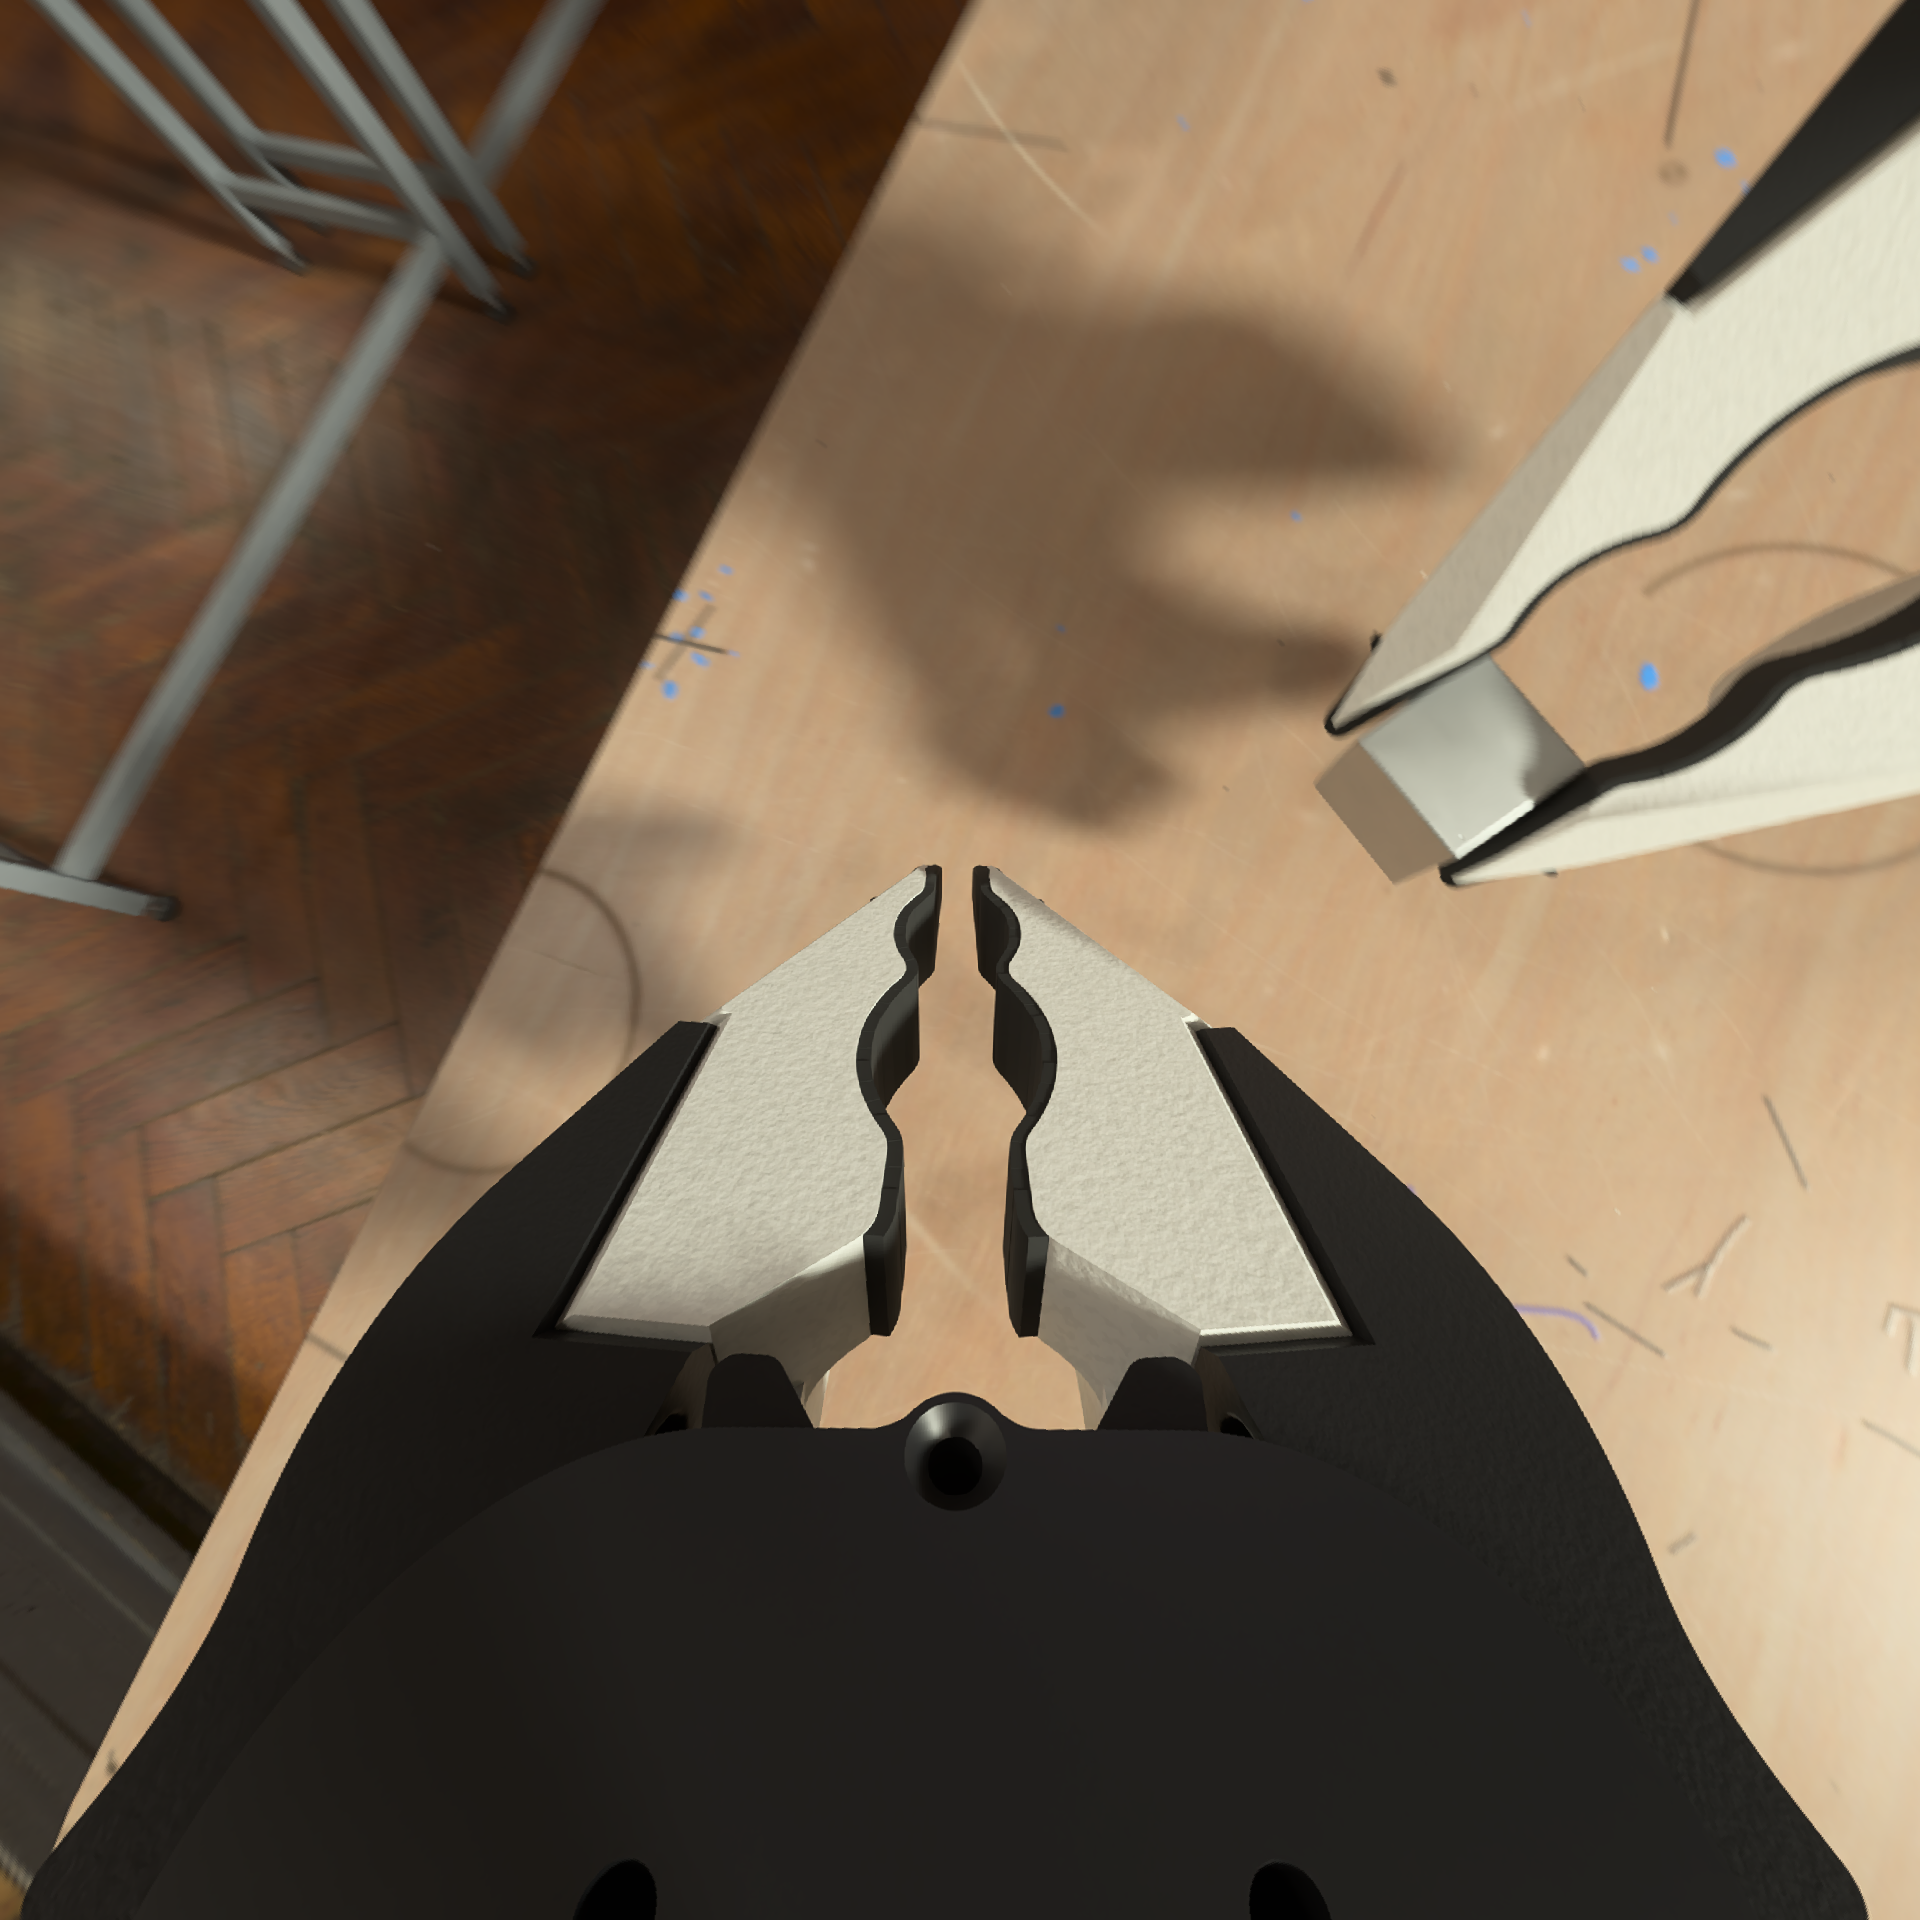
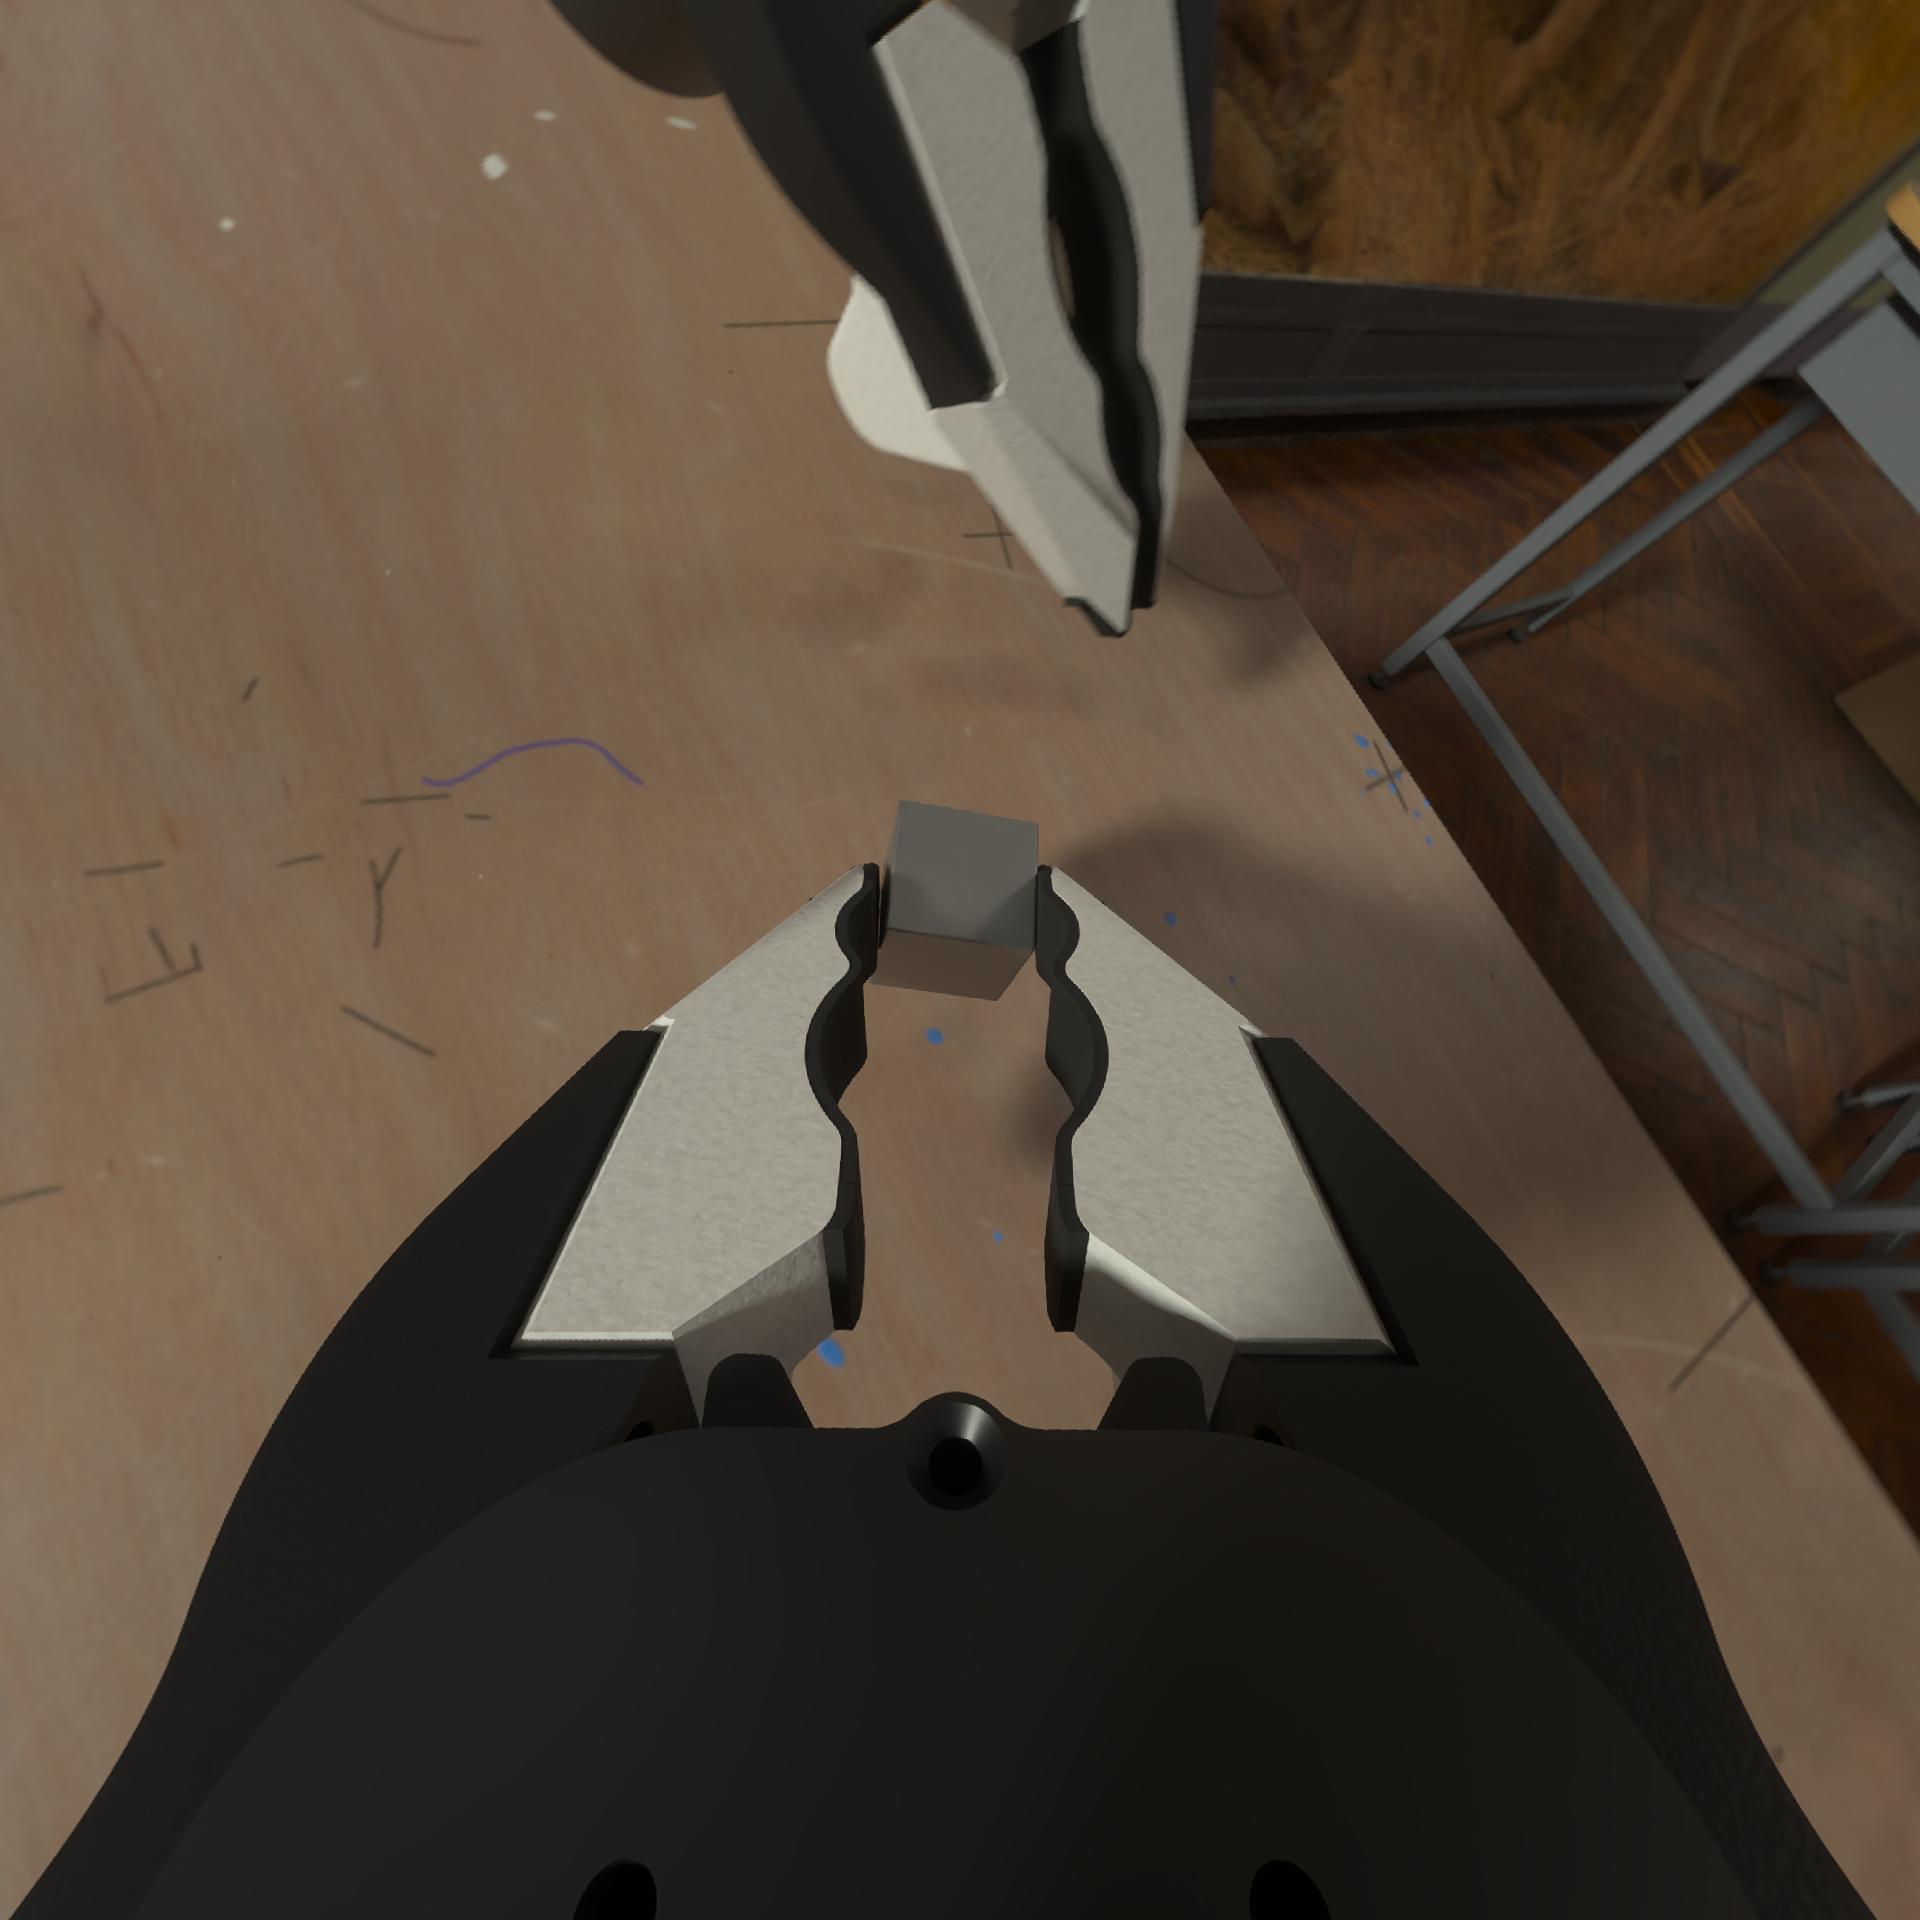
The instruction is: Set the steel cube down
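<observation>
The steel cube [image 2: 961, 899] is a small grey metal block pinched between the fingertips of my right gripper [image 2: 958, 883], held above the scratched wooden table [image 2: 416, 520]. In the left wrist view the same cube [image 1: 1455, 764] shows at the right, gripped by the right gripper [image 1: 1403, 795], which reaches in from the upper right. My left gripper [image 1: 957, 878] is shut and empty, its tips nearly touching, over the table near its left edge. It also hangs in the right wrist view [image 2: 1117, 618], above and beyond the cube.
The table edge [image 1: 665, 810] runs diagonally, with a dark parquet floor [image 1: 260, 727] below. Grey metal frame legs [image 1: 312, 364] stand on the floor beside the table; more legs [image 2: 1610, 831] show at the right of the right wrist view.
</observation>
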You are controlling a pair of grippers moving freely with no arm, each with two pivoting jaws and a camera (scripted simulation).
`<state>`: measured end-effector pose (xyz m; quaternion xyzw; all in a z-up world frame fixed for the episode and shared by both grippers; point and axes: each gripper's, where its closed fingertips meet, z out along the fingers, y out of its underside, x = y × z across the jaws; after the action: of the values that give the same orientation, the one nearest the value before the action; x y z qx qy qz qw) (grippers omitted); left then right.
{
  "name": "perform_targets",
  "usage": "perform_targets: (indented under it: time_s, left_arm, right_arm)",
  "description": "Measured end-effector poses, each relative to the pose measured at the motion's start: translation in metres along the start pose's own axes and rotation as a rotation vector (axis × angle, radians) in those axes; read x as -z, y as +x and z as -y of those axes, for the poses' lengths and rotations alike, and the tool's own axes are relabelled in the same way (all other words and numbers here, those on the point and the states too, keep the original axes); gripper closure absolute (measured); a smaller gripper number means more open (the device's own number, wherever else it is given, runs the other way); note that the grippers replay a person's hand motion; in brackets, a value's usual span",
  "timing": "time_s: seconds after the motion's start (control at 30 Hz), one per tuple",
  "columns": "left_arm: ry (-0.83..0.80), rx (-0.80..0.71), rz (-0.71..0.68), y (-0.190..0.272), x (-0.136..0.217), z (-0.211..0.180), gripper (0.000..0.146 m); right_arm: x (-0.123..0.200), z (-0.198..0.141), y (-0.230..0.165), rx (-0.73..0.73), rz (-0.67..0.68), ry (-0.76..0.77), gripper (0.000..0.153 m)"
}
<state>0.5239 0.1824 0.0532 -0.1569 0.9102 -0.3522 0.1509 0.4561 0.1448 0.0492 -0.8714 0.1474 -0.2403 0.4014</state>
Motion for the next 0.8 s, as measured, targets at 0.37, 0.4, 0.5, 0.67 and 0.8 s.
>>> perform_targets:
  time_s: [0.37, 0.4, 0.5, 0.67, 0.8]
  left_arm:
    - [0.067, 0.085, -0.091, 0.016, -0.021, -0.002, 0.139]
    - [0.054, 0.084, -0.093, 0.017, -0.023, -0.004, 0.139]
    - [0.018, 0.096, -0.079, 0.012, -0.025, -0.013, 0.139]
    - [0.028, 0.134, -0.107, 0.011, -0.025, -0.019, 0.139]
    - [0.045, 0.154, -0.137, 0.014, -0.026, -0.019, 0.14]
  right_arm:
    - [-0.003, 0.03, -0.013, 0.221, 0.068, 0.161, 0.123]
    - [0.0, 0.039, -0.018, 0.259, 0.087, 0.218, 0.123]
    - [0.023, 0.073, -0.03, 0.344, 0.102, 0.451, 0.123]
    - [0.06, 0.085, 0.013, 0.19, -0.09, 0.564, 0.123]
    - [0.057, 0.019, 0.054, -0.042, -0.15, 0.239, 0.123]
